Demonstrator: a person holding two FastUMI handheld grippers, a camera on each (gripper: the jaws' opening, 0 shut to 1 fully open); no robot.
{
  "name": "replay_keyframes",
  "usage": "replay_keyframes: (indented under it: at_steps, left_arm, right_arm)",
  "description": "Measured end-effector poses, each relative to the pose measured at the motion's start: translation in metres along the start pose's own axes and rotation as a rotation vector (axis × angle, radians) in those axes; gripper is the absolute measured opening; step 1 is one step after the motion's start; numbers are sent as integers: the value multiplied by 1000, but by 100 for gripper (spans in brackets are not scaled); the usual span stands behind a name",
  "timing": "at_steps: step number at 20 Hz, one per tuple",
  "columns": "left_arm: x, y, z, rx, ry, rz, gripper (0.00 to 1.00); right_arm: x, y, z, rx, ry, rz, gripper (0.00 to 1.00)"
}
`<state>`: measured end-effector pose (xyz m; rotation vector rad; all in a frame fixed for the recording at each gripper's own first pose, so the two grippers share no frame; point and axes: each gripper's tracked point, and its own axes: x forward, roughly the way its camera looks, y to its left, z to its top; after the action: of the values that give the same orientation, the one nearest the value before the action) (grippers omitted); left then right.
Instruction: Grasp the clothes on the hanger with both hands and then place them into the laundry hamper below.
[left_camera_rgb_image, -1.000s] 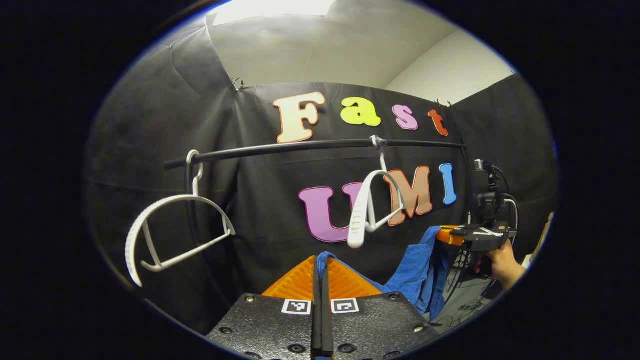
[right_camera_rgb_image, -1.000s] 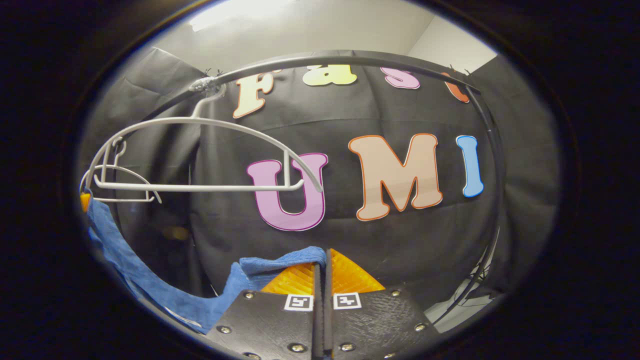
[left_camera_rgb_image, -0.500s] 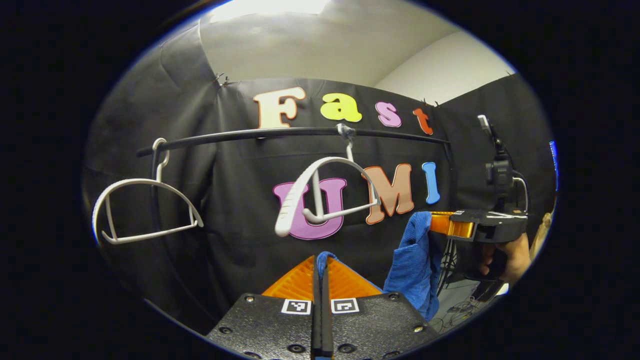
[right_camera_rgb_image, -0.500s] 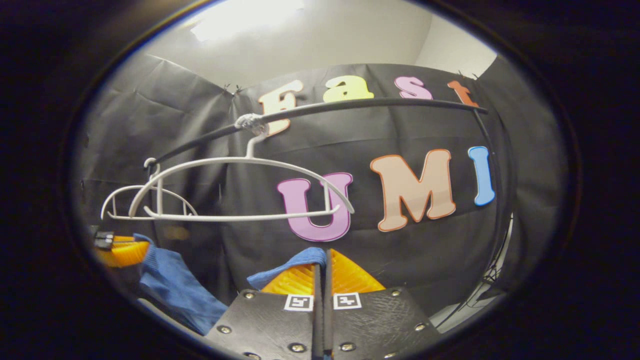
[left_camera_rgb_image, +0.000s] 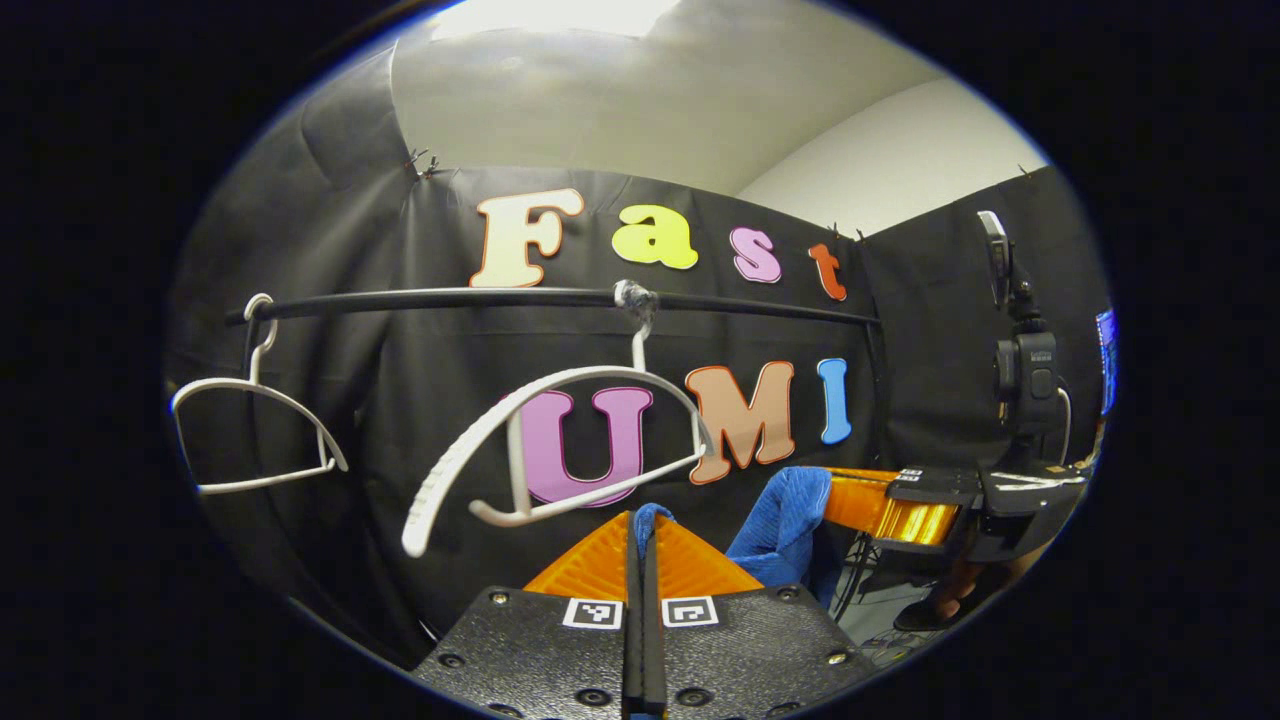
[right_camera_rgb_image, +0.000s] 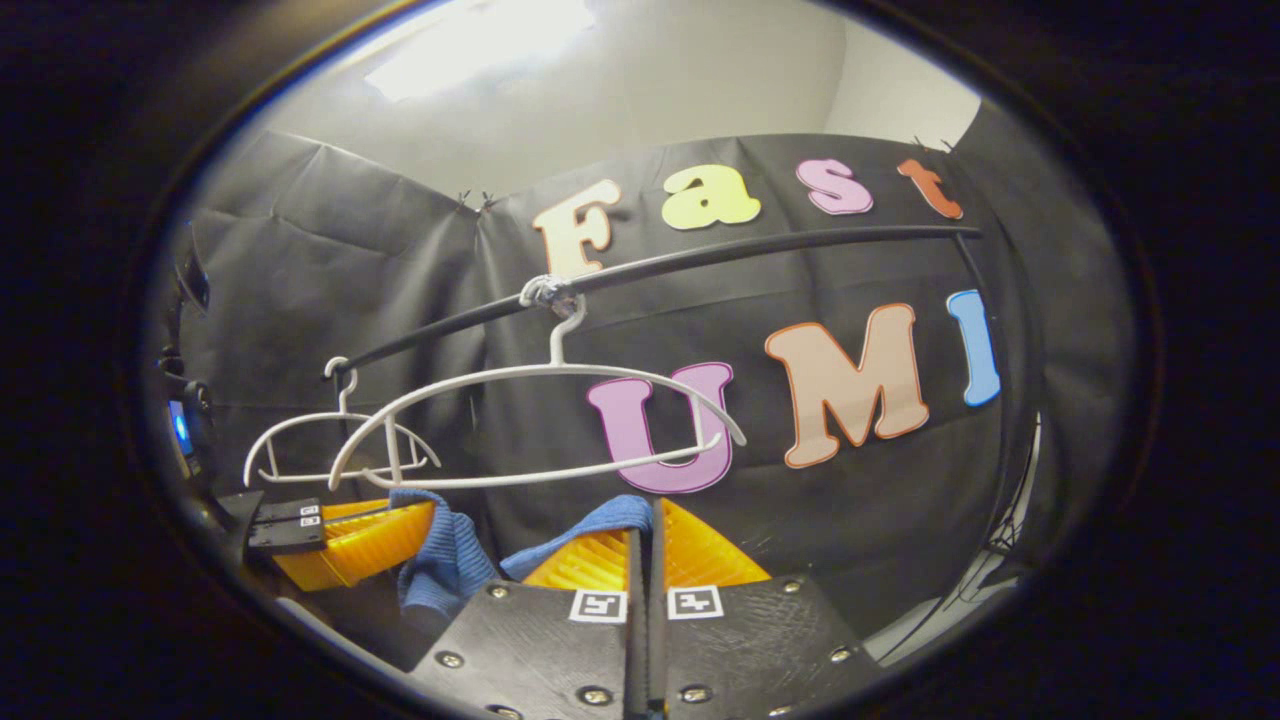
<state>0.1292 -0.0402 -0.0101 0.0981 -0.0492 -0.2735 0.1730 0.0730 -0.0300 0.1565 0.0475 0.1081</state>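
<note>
- On the far left, a spare hanger hung bare from the black rail, well apart from the work.
- Right of it, the second hanger hung from the same rail with its hook wrapped at the bar; it carried no cloth, so the garment looked already off it.
- In the left gripper view, the left gripper had its fingers pressed together on a fold of the blue clothes, which peeked out between the tips.
- The cloth sagged from there across to the right gripper, seen further right in that view, with the garment's other end bunched at its fingers.
- In the right gripper view, the right gripper was likewise closed, pinching a blue edge at its tips.
- The two grippers sat near each other, and the cloth between them hung slack.
- The laundry hamper lay somewhere below, outside what the cameras took in.
- Judged from this, the step in hand was the carry down to the hamper: both pinches should be kept firm, both ends lowered together and level, the cloth kept clear of the hanger's low tip, and neither end released until the bulk sat inside the hamper.
</note>
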Motion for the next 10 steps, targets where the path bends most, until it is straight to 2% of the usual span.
replay_keyframes:
  at_steps: [5,7,10]
  left_arm:
    - [16,-26,9,-7,-31,-37,0]
    - [23,-26,9,3,-42,-20,0]
    - [32,-26,-4,-13,-43,-9,0]
  right_arm:
    - [-6,-6,17,76,-48,-6,1]
    - [-5,-16,27,66,-92,-27,0]
    - [0,-19,15,85,-79,-29,1]
